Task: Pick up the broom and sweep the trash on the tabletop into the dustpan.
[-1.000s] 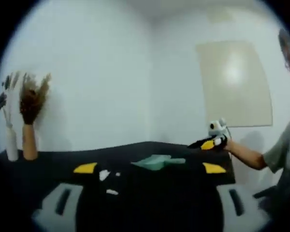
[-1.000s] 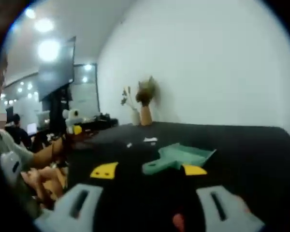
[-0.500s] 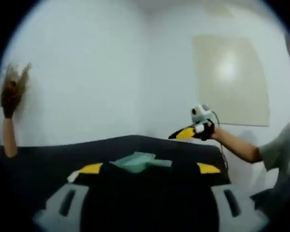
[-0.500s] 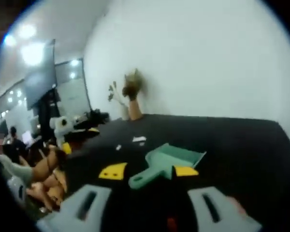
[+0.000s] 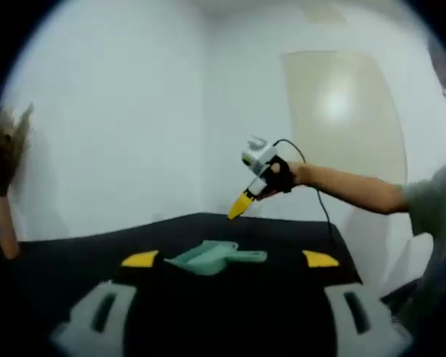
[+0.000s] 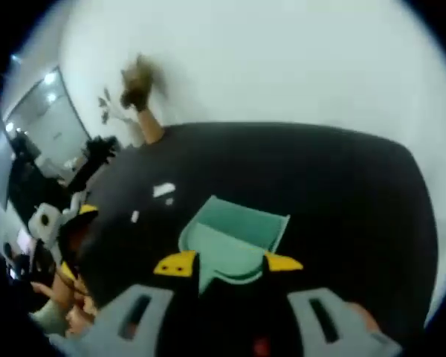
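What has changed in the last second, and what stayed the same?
The right gripper rose above the black table and tilted downward, so its view now looks down on the green dustpan. Nothing was grasped or released. The dustpan and the white scraps stayed in place; both grippers remain open.

White walls (image 5: 119,111); black tabletop (image 6: 320,178)

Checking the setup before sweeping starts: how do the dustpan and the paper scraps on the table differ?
The dustpan is teal and by far the larger thing; the paper scraps are white and tiny. The dustpan lies right in front of the right gripper, between its open yellow tips, while the scraps sit apart from it, further toward the vase. Both rest on the black table, and nothing grips either.
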### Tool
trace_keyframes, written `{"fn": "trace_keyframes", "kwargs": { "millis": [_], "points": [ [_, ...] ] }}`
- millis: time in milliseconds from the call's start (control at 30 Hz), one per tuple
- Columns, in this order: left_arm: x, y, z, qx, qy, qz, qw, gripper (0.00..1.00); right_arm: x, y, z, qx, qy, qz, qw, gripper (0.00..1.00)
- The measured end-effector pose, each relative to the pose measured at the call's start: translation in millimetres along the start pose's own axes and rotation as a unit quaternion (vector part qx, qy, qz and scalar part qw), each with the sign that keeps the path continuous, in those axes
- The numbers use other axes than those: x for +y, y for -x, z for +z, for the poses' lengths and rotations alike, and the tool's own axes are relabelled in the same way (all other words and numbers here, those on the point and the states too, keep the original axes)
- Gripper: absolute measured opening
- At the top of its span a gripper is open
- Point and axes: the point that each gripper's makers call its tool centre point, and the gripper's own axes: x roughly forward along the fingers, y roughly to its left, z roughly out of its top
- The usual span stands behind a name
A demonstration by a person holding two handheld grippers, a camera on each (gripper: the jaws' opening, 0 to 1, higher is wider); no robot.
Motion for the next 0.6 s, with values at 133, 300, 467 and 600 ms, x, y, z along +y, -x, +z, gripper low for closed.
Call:
{"fn": "trace_keyframes", "kwargs": {
  "millis": [133, 300, 467, 600],
  "points": [
    [14.1, 1, -2.9, 0.013, -0.002, 0.002, 0.9999, 0.75, 5, -15, -2.7, 0.039, -0.004, -0.01, 0.9992, 0.31],
    [25.7, 2, -2.4, 0.022, -0.004, 0.002, 0.9997, 0.75, 1, -33, -3.5, 0.082, 0.008, -0.03, 0.9962, 0.32],
    [31.6, 1, -3.4, 0.028, -0.011, -0.004, 0.9995, 0.76, 0, -51, -6.5, 0.126, 0.003, -0.034, 0.9914, 0.33],
    [32.3, -2, -4.5, 0.028, -0.01, -0.009, 0.9995, 0.76, -2, -66, -9.3, 0.161, 0.004, -0.05, 0.9856, 0.31]
  ]
}}
